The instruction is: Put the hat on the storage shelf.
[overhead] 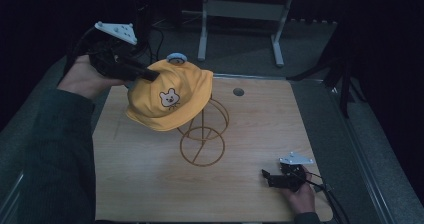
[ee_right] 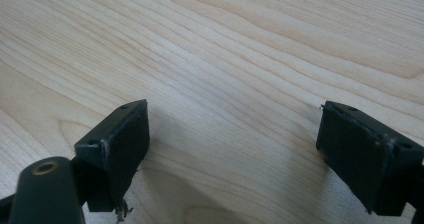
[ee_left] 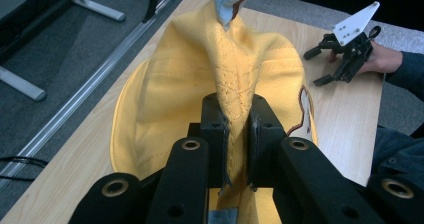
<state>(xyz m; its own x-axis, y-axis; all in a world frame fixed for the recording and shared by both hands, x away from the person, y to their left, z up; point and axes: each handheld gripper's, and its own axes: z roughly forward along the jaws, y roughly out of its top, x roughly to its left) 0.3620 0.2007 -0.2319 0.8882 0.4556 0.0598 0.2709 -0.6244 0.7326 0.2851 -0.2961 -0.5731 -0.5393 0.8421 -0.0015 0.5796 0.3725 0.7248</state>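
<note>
While left gripper (ee_left: 235,134) clamps one yellow cap (overhead: 167,95), right gripper (ee_right: 232,156) gapes; one wire stand (overhead: 202,143).

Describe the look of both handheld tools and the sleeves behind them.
Both tools are black, each topped with a grey three-cornered plate: left tool, right tool. Their jaws are flat black blocks. A dark cable trails from the right one. Both sleeves are dark green.
</note>
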